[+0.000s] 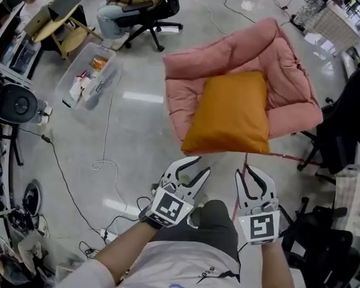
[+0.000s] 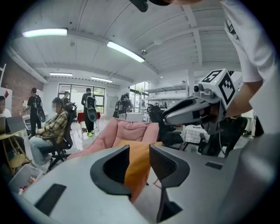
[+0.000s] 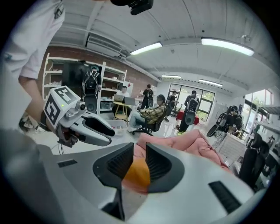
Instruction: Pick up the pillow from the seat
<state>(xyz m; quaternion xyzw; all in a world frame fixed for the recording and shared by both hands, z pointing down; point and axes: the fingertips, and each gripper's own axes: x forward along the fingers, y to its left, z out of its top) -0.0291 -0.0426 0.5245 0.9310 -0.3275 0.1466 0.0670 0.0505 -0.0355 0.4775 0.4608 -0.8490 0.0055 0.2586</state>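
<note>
An orange pillow (image 1: 230, 113) lies on the pink cushioned seat (image 1: 234, 49), its near edge hanging over the seat's front. Both grippers hover short of that edge, side by side above the floor. My left gripper (image 1: 197, 166) has its jaws apart with nothing between them. My right gripper (image 1: 251, 173) is to its right, jaws a little apart and empty. In the left gripper view the pillow (image 2: 138, 166) shows through the gap of the left gripper (image 2: 140, 155). The right gripper view shows the pillow (image 3: 138, 175) beyond the right gripper (image 3: 140, 157).
A clear plastic bin (image 1: 90, 74) with small items stands on the floor at the left, and cables (image 1: 102, 166) trail past it. Black office chairs (image 1: 345, 120) crowd the right side. A seated person (image 1: 134, 3) is at the top, beside a wooden table (image 1: 51, 20).
</note>
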